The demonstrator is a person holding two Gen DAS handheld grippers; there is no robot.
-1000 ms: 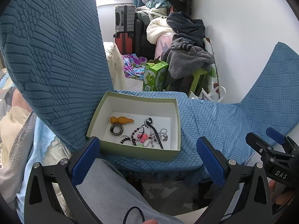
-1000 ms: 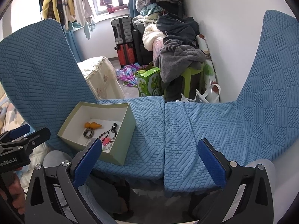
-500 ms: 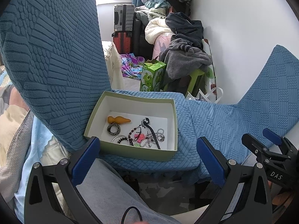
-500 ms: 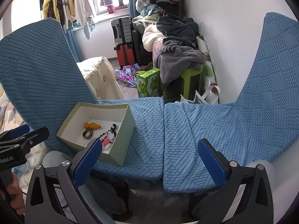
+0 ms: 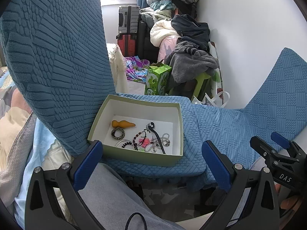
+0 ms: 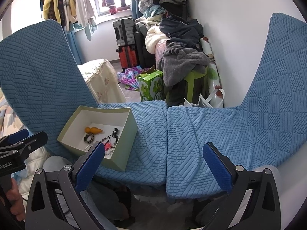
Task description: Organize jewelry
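Two views, left wrist first: the left gripper [image 5: 151,162] hangs with its blue-padded fingers [image 5: 87,162] spread wide and nothing between them, aimed at the shallow pale-green cardboard box [image 5: 138,157] that sits on the seat of the blue quilted-fabric chair [image 5: 191,134], pushed against the backrest, likely so it cannot slide. The jewelry all lies in the box on its white floor: a smooth orange gourd-shaped pendant [image 5: 122,124], a black-and-cream patterned ring [image 5: 117,133], a thin silver bangle [image 5: 122,143], a dark beaded bracelet [image 5: 138,136], a pink charm [image 5: 144,140], a rhinestone chain [image 5: 163,140] and a black hair stick with a studded head [image 5: 155,135], the last few tangled together. The right gripper [image 5: 276,149] shows at the right edge, its opening not readable there. Right wrist view: the right gripper [image 6: 151,162] is also wide apart and empty, over the seam between the two seat cushions, well apart from the box [image 6: 126,143]. Loose pieces in one tray fit either a sorted end state or a heap awaiting sorting; the frames do not settle which.
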